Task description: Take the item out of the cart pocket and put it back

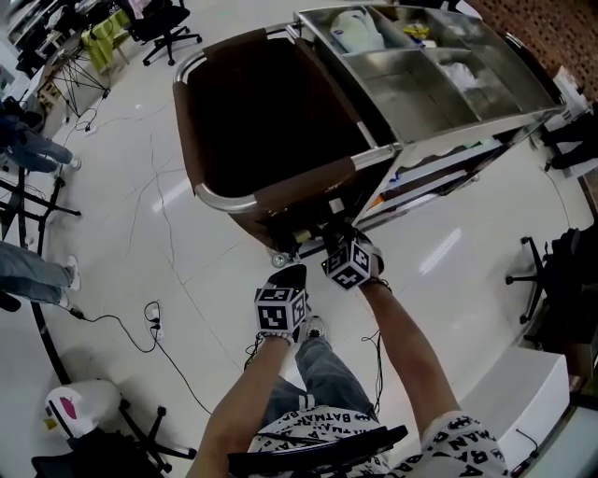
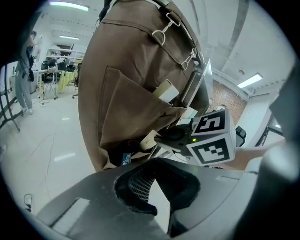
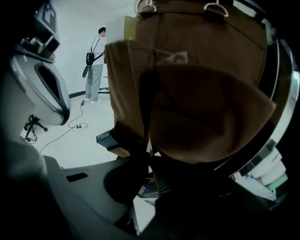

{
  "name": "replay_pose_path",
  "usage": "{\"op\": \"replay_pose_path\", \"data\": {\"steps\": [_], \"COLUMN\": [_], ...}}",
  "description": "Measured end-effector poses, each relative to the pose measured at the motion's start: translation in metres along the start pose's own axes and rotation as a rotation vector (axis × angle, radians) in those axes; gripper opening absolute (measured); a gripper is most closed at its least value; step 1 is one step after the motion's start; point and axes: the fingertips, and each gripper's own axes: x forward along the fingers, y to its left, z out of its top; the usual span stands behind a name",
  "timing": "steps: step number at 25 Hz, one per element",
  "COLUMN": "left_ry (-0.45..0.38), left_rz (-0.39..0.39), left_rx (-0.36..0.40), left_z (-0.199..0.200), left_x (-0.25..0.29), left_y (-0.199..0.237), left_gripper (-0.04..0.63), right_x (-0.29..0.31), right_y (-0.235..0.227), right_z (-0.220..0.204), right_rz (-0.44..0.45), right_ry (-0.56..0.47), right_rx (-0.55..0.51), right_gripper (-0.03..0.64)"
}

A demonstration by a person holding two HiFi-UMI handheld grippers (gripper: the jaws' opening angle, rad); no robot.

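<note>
A brown fabric bag (image 1: 262, 112) hangs on the cart's near end, and its sewn-on pocket (image 2: 126, 112) sags open low down. A cream box (image 2: 165, 91) stands in the pocket's top. My right gripper (image 1: 332, 235) is at the pocket's lower edge; seen from the left gripper view, its dark fingers (image 2: 165, 136) pinch a beige flat item (image 2: 147, 139). In its own view the right gripper (image 3: 146, 164) sits under the pocket (image 3: 206, 112), jaws nearly together. My left gripper (image 2: 157, 183) hangs a little back from the bag, narrowly open with only floor between its pads.
The steel cart top (image 1: 439, 93) holds trays with a few supplies. A small dark labelled box (image 3: 105, 138) pokes out low beside the pocket. Cables (image 1: 140, 327) trail over the white floor. A person (image 3: 96, 65) stands far off, and office chairs (image 1: 163, 23) stand behind.
</note>
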Motion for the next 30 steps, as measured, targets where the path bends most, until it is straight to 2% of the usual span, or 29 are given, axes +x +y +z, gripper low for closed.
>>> {"op": "replay_pose_path", "data": {"steps": [5,10,12,17,22,26,30], "left_ry": [-0.001,-0.007,-0.010,-0.027,-0.054,-0.077,-0.081], "left_rz": [-0.019,-0.054,-0.071,-0.114,-0.171,-0.225,-0.243], "left_rx": [0.010,0.030,0.040,0.072,0.102,0.112,0.122], "left_z": [-0.001,0.001,0.001,0.001,-0.002,-0.013,-0.028], "left_x": [-0.016,-0.037,-0.048,-0.084,-0.134,-0.186,-0.236], "left_y": [-0.004,-0.010,-0.012,-0.013,-0.012,-0.010,0.000], "left_gripper": [0.002,0.002,0.003,0.002,0.002,0.002,0.002], "right_x": [-0.034,-0.078,-0.103,-0.169,-0.224,-0.259,-0.284], "right_y": [-0.007,-0.012,-0.014,-0.013,0.024,0.065,0.108], "right_z": [0.022,0.036,0.040,0.042,0.053,0.075,0.099], "right_rz": [-0.020,-0.086,-0.126,-0.235,-0.317,-0.368,-0.399], "right_ry": [-0.030,-0.048,-0.063,-0.129,-0.188,-0.230,-0.252], "right_rx": [0.026,0.085,0.160,0.436,0.588,0.638,0.669], "right_gripper": [0.048,0.047,0.046,0.044,0.044,0.044,0.044]}}
